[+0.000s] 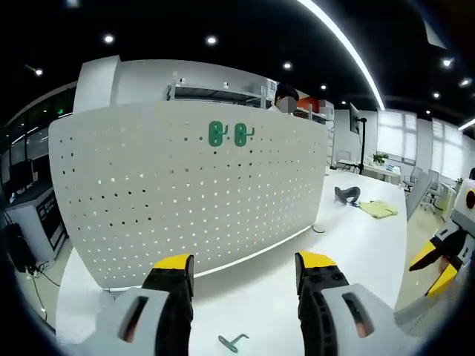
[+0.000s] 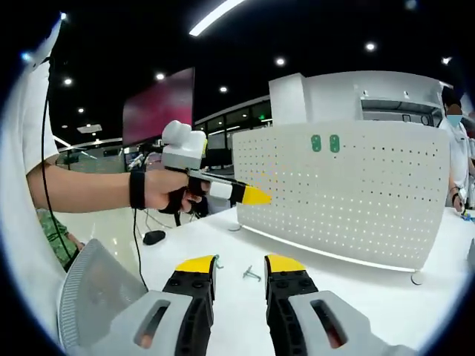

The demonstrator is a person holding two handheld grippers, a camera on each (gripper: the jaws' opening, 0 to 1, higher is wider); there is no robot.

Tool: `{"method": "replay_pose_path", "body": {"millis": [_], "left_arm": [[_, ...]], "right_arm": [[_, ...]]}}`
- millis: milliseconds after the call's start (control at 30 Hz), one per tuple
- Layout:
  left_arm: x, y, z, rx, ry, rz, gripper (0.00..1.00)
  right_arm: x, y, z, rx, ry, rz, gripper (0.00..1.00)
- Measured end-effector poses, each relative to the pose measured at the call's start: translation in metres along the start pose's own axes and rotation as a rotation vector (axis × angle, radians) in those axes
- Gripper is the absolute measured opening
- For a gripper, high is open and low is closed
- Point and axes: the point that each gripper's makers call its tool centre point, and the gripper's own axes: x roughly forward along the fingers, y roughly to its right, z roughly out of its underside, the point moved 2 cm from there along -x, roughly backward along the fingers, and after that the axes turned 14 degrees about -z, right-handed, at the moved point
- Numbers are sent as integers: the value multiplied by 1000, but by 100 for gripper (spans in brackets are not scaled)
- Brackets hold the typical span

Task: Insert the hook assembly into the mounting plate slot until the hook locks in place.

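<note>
On the white counter (image 1: 349, 245) a small grey hook (image 1: 232, 342) lies loose between the left hand-held gripper (image 1: 245, 271) jaws, which stand wide apart, holding nothing. The right hand-held gripper (image 2: 239, 265) is narrowly parted, also empty. Farther back stands the white pegboard (image 1: 185, 193), with two green hooks (image 1: 228, 133) near its top edge.
</note>
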Motion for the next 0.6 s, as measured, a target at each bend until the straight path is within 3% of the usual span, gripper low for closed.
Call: {"method": "replay_pose_path", "body": {"millis": [300,600], "left_arm": [[-3,-3,23,-20,-25,21,56],[-12,-6,58,-43,-84,25,54]], "right_arm": [[4,-3,2,12,-8,27,26],[12,-11,6,15,-31,27,25]]}}
